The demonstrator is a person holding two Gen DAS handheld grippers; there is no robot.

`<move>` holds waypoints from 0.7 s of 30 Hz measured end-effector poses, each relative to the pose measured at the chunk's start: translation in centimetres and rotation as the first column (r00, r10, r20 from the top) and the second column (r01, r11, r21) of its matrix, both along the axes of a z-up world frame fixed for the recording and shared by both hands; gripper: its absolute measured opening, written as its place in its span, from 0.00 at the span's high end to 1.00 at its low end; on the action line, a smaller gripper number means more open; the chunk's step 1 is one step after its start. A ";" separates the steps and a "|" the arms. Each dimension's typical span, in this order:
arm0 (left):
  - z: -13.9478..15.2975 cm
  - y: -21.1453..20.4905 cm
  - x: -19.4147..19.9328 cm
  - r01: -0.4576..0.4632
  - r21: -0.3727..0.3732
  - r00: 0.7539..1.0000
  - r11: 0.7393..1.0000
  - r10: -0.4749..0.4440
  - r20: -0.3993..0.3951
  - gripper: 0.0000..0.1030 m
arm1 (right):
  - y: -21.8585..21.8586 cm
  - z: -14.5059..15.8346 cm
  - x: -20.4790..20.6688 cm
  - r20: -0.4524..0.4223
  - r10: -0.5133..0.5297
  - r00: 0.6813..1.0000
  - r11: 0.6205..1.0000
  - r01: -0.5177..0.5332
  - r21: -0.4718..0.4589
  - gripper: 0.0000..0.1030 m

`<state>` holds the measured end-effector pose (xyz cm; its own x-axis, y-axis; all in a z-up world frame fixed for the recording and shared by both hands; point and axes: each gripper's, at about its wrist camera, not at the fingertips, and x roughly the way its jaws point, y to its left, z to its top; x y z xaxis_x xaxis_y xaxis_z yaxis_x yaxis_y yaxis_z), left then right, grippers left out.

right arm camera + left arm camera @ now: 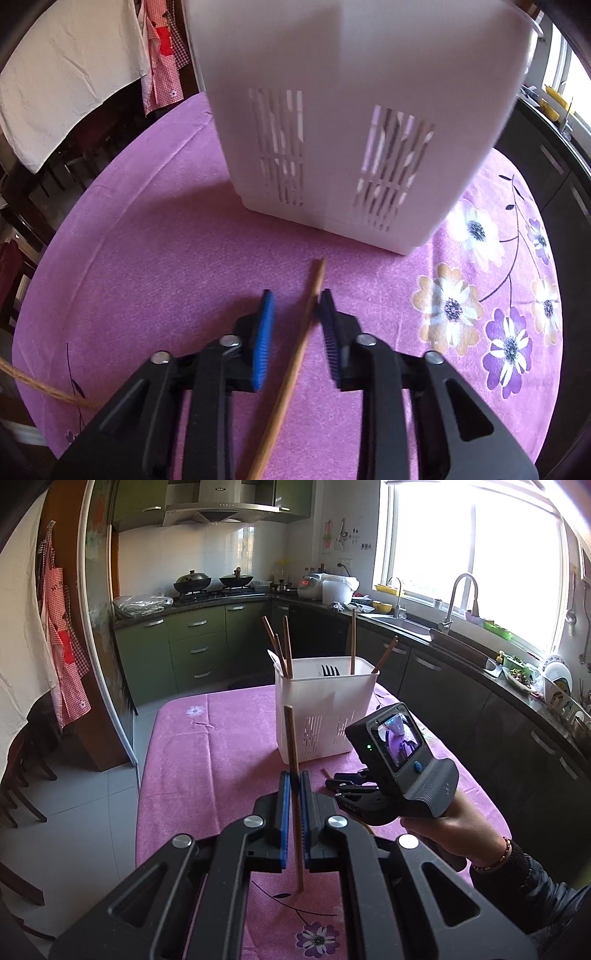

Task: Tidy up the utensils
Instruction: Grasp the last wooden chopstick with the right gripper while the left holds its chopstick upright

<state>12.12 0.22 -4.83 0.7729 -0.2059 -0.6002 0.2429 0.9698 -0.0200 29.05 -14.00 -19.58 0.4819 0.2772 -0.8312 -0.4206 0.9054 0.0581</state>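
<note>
My left gripper is shut on a brown wooden chopstick and holds it upright above the pink tablecloth. Ahead stands a white slotted utensil basket with several chopsticks and a black fork in it. My right gripper is low on the table to the right of the left one. In the right wrist view it is open, its blue pads either side of a chopstick lying on the cloth, just before the basket.
The table's left edge drops to a grey tiled floor. Dark wooden chairs stand at the left. Green kitchen cabinets and a counter with a sink run behind and to the right. A rope lies at the table's left edge.
</note>
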 end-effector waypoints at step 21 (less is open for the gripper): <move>0.0 0.0 0.0 -0.016 0.019 1.000 1.000 0.016 -0.002 0.95 | -7.9 13.2 -9.3 0.305 -0.062 0.950 0.961 -0.025 0.275 0.94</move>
